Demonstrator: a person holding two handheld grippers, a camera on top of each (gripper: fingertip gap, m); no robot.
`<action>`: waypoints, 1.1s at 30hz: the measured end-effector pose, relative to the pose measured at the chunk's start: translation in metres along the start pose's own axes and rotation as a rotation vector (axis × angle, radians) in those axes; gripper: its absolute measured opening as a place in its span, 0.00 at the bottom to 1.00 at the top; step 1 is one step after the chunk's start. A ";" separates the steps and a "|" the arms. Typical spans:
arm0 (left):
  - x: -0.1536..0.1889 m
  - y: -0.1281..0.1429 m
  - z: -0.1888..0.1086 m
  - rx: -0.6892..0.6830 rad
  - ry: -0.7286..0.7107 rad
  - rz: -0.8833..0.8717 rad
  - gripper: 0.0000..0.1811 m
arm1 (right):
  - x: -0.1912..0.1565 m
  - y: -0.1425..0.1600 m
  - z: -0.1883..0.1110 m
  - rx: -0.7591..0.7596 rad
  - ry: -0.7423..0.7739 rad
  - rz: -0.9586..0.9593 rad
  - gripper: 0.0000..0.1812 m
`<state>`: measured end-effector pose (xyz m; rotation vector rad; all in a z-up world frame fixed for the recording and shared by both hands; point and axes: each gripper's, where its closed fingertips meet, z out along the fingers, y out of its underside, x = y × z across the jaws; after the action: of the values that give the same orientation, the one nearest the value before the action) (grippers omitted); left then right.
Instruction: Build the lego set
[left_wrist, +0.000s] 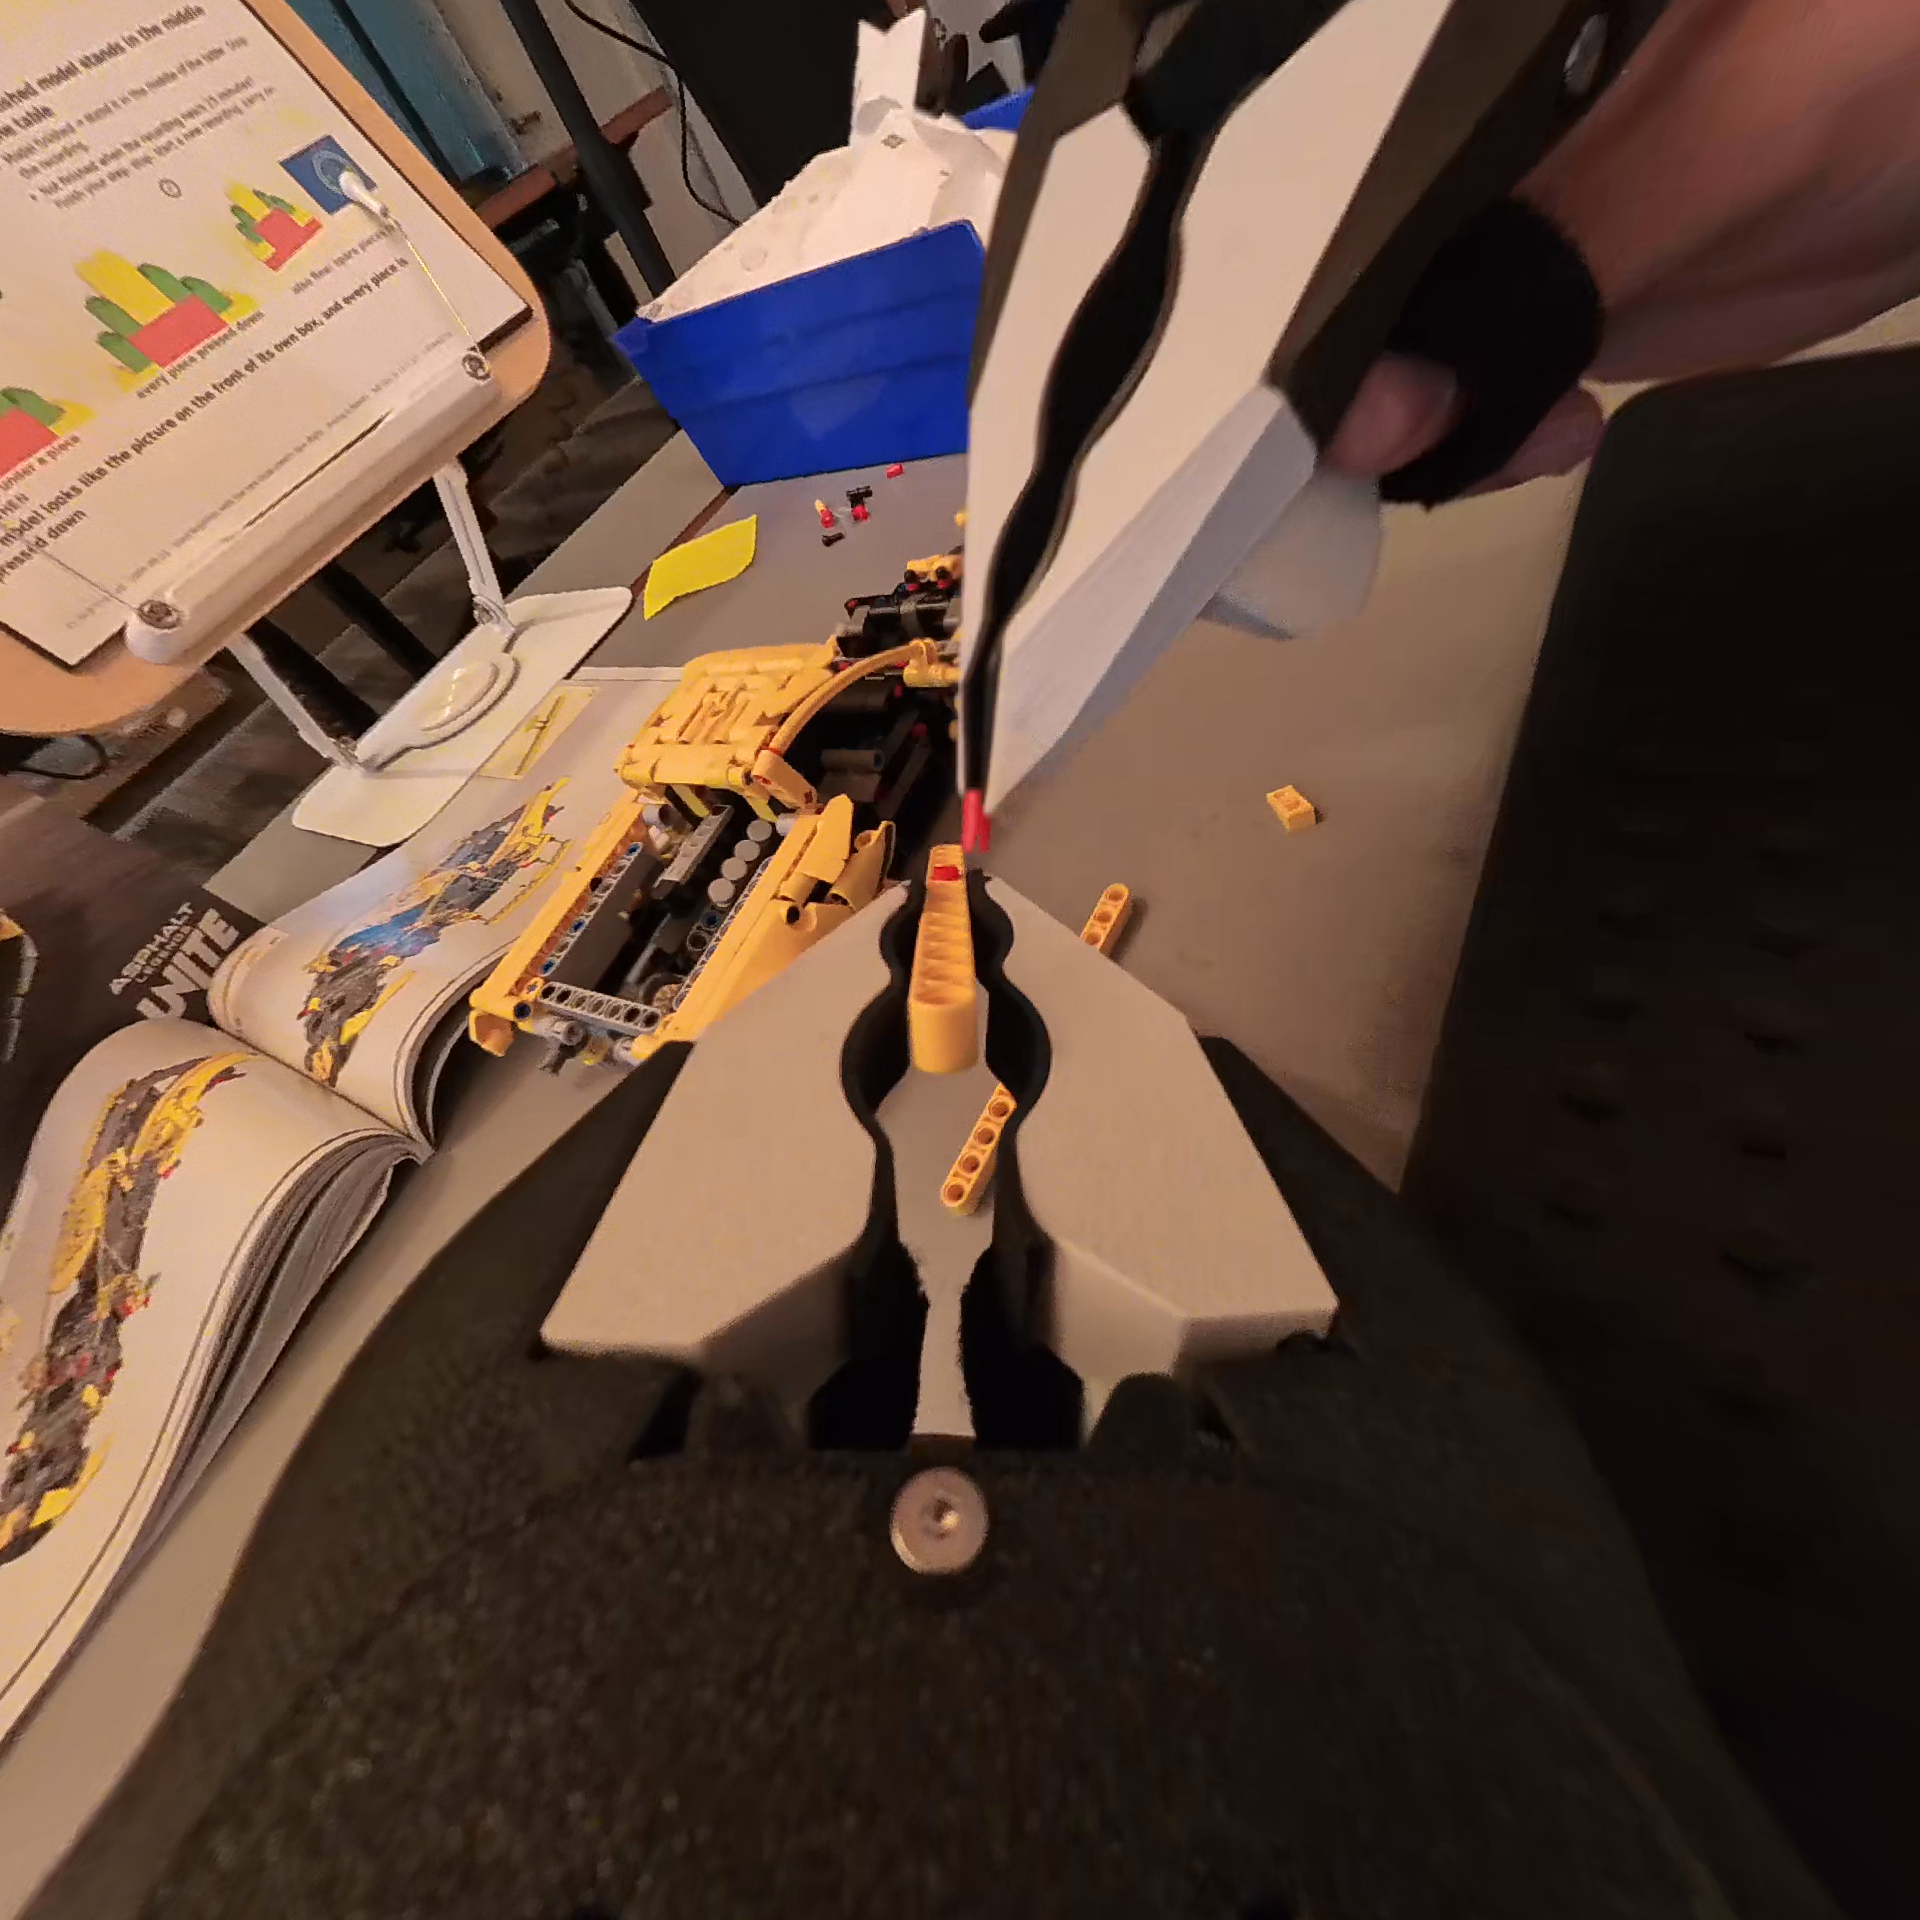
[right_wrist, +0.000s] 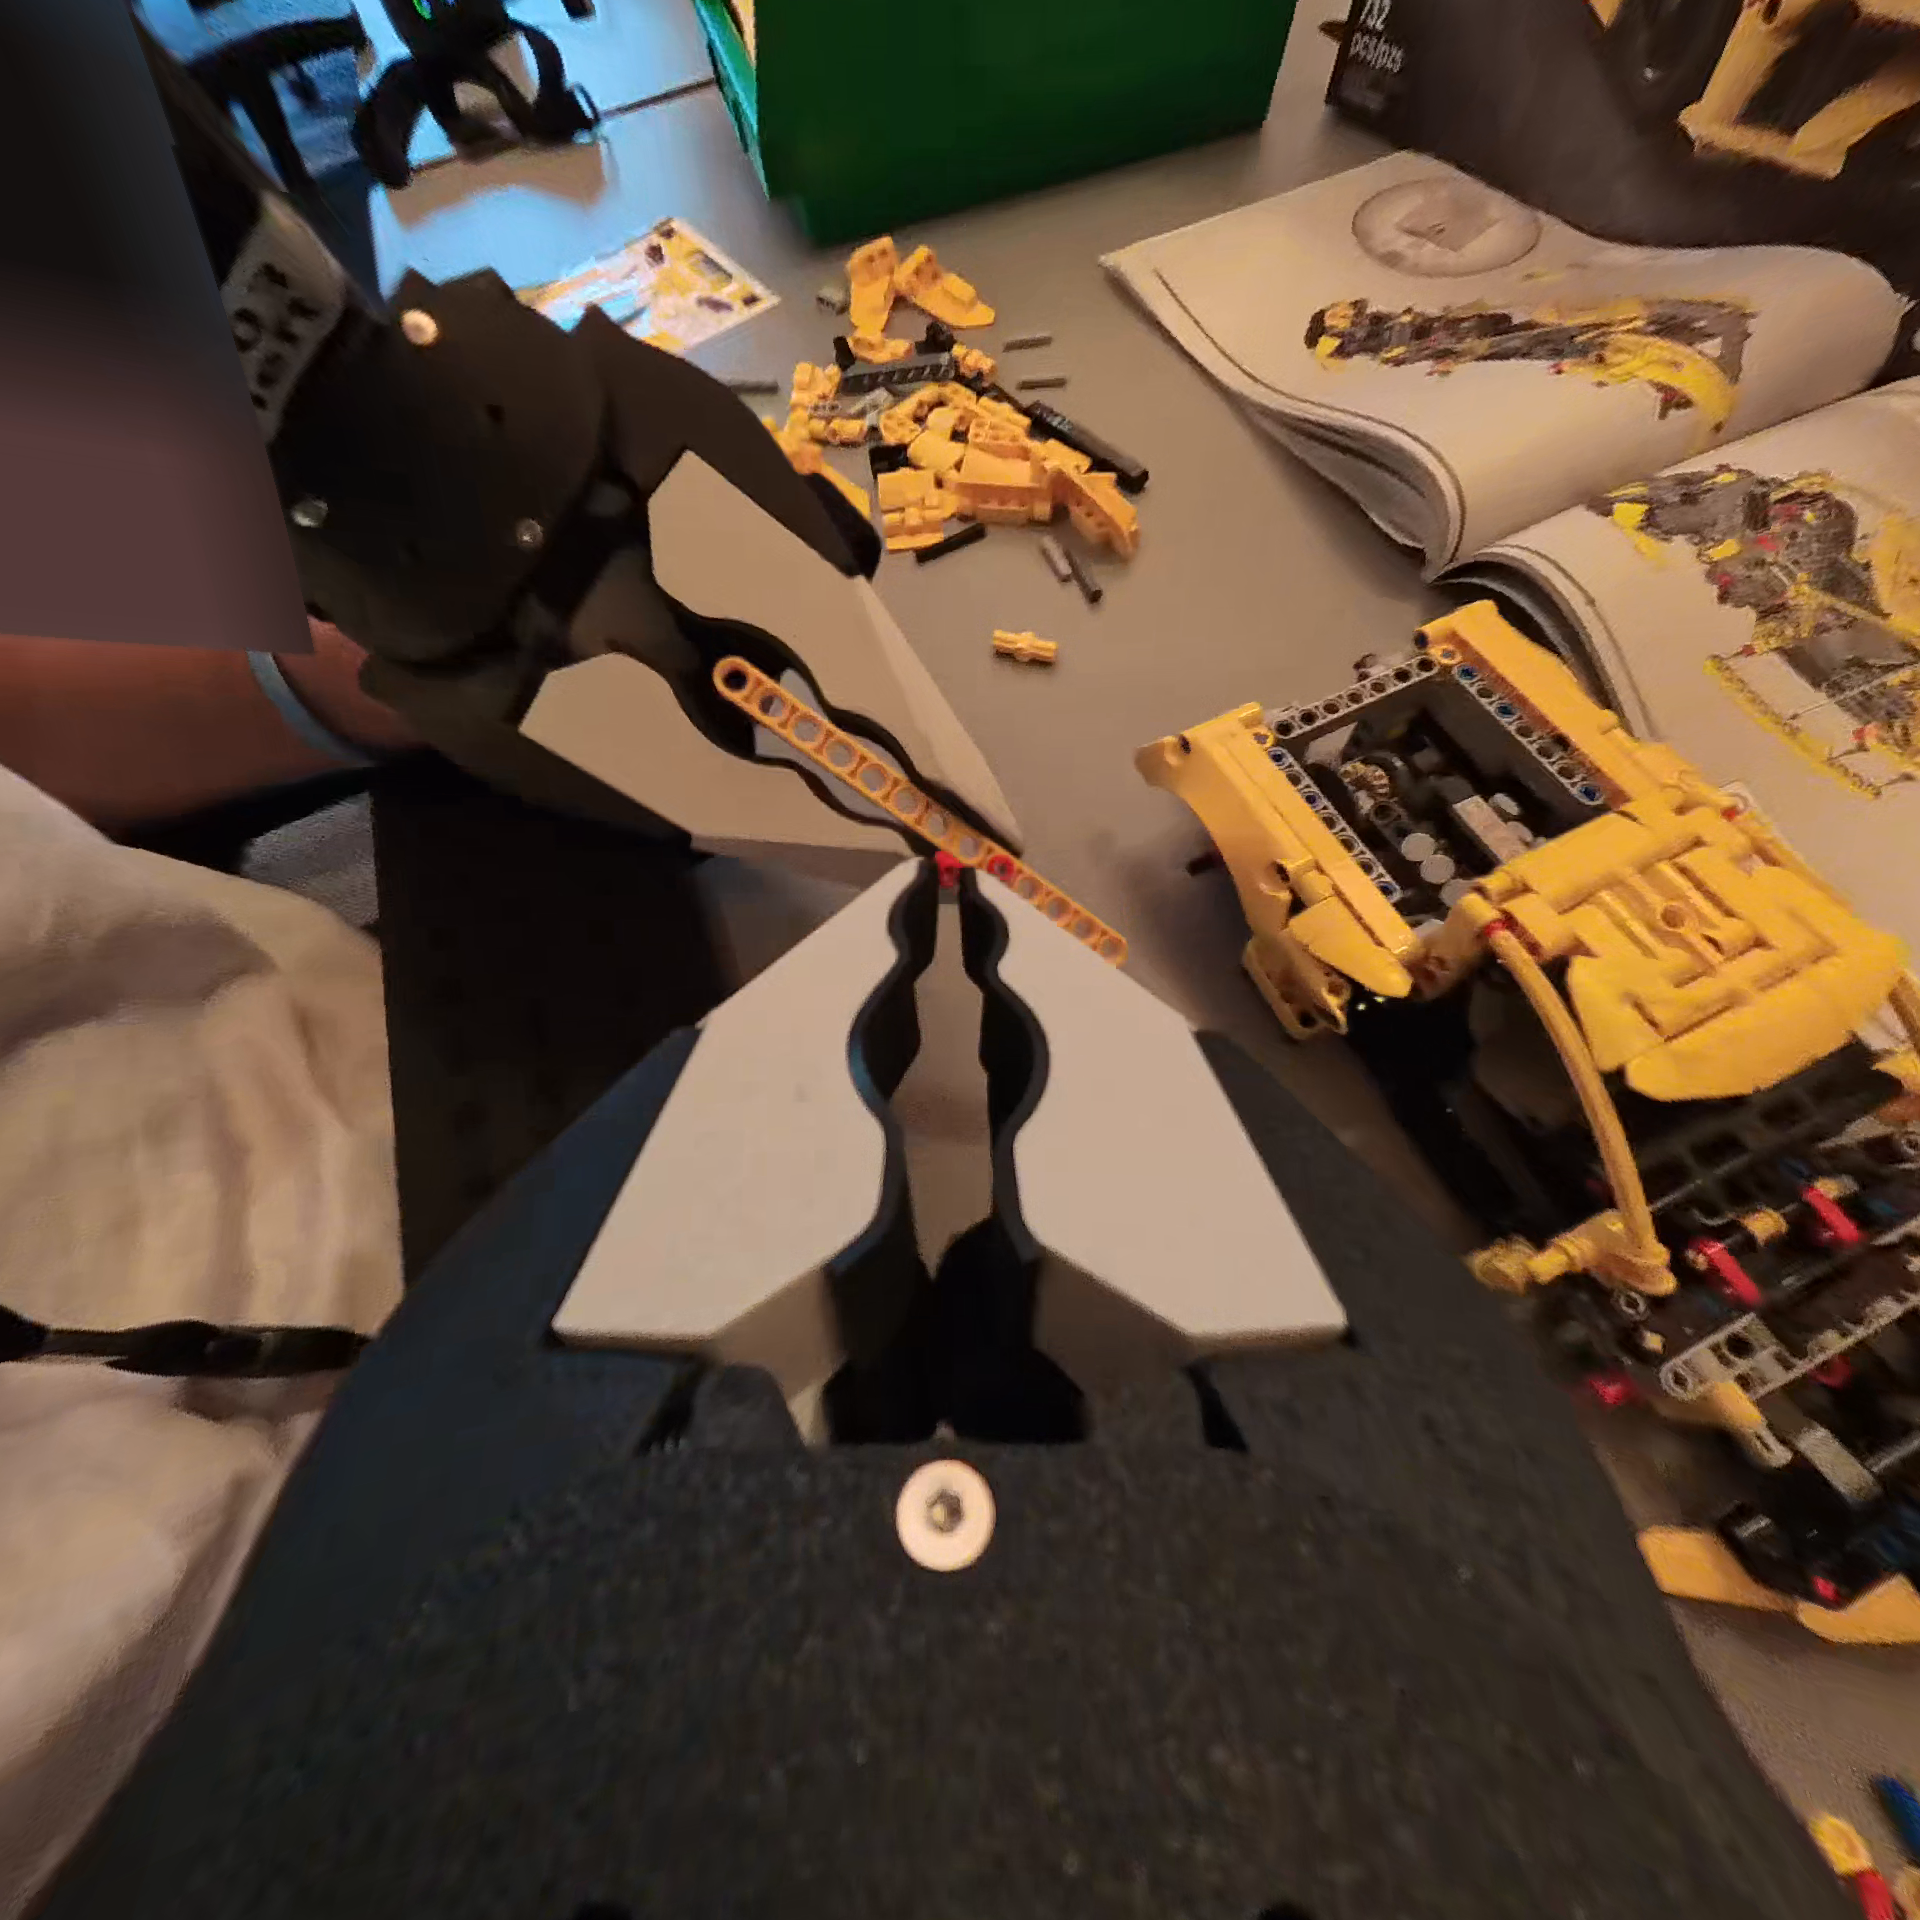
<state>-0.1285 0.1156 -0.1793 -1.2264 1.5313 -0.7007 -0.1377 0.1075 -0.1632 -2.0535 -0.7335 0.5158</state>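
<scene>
Left gripper (left_wrist: 943, 883) fingers closed on a long yellow holed beam (left_wrist: 943, 987), gripped near its middle; the beam runs along the fingers in the left wrist view and sticks out diagonally past the tips in the right wrist view. Right gripper (right_wrist: 943, 878) fingers pinched on a small red pin (right_wrist: 945, 868), the pin's tip touching or just at a hole in the beam, can't tell which. In the left wrist view the right gripper comes down steeply from the upper right, pin pointing down at the beam end, a hand (left_wrist: 1475, 416) in a dark fingerless glove on its handle. Left gripper reaches in from the left in the right wrist view, angled down over the tabletop (right_wrist: 1226, 582). Partly built yellow and black model (right_wrist: 1538, 935) sits just right of the grippers, open instruction book (right_wrist: 1558, 343) behind it. Pile of loose yellow and black pieces (right_wrist: 966, 436) further back, green box (right_wrist: 997, 104) beyond. Two short yellow beams (left_wrist: 977, 1148) lie on the tabletop under the left gripper.
</scene>
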 end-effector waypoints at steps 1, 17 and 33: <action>0.001 0.000 0.000 -0.005 -0.006 0.016 0.04 | 0.001 0.002 0.004 -0.013 0.011 -0.016 0.01; 0.008 0.009 0.007 -0.081 -0.049 0.163 0.04 | 0.007 0.016 0.011 -0.171 0.042 -0.116 0.01; 0.016 0.015 0.012 -0.120 -0.040 0.255 0.04 | 0.004 0.030 0.006 -0.189 -0.032 -0.057 0.02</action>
<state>-0.1219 0.1069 -0.2018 -1.0989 1.6794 -0.4203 -0.1293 0.1004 -0.1922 -2.1955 -0.8862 0.4628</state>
